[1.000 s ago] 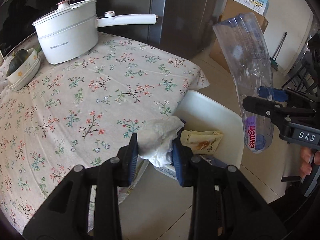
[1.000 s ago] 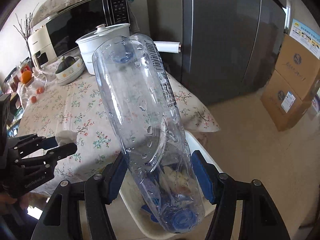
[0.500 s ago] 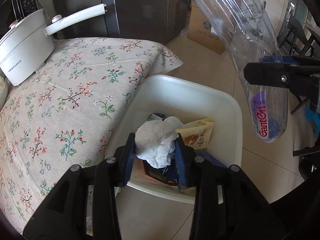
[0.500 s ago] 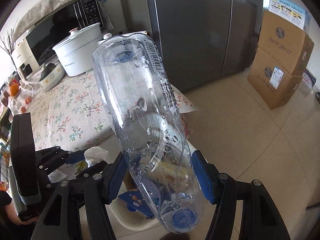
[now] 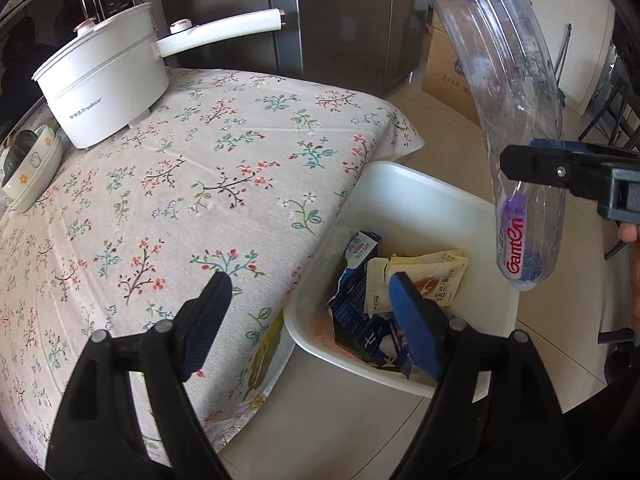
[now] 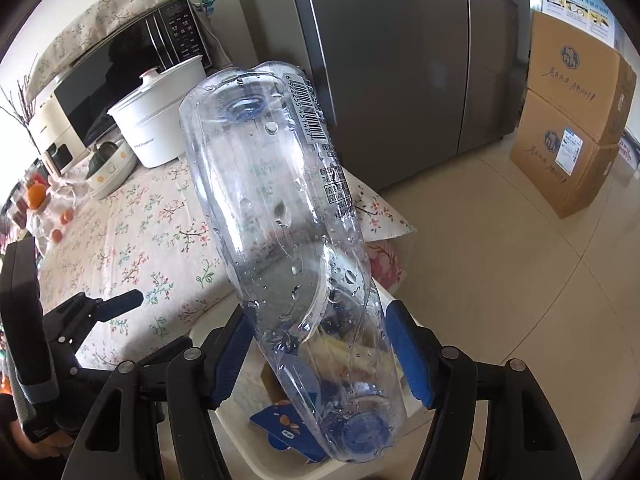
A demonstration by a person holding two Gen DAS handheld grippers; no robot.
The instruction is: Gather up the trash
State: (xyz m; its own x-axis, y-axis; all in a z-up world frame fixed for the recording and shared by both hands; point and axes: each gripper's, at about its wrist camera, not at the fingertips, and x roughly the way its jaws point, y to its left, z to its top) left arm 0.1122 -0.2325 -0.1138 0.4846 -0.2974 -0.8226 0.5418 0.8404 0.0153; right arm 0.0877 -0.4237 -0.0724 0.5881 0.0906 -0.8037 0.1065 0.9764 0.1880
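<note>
White bin (image 5: 404, 184): set on the tiled floor (image 5: 340, 420) against the table edge, packets (image 5: 420, 276) seen inside. Plastic bottle (image 6: 288, 216): clamped cap-down in the right gripper (image 6: 320, 356), held over the bin at 3 o'clock. Left gripper (image 5: 308, 316): jaws opening, nothing between them. White pot (image 5: 104, 84): at 11 o'clock on the floral tablecloth (image 5: 200, 184). Refrigerator (image 6: 400, 60) and cardboard boxes (image 6: 572, 128): beyond open floor.

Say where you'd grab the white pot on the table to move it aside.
Probably the long white handle. It sticks out roughly level from the white pot and looks slim enough for the jaws, while the body is wide and round. Come from above with the jaws across the handle, close to the body to limit tipping.
</note>
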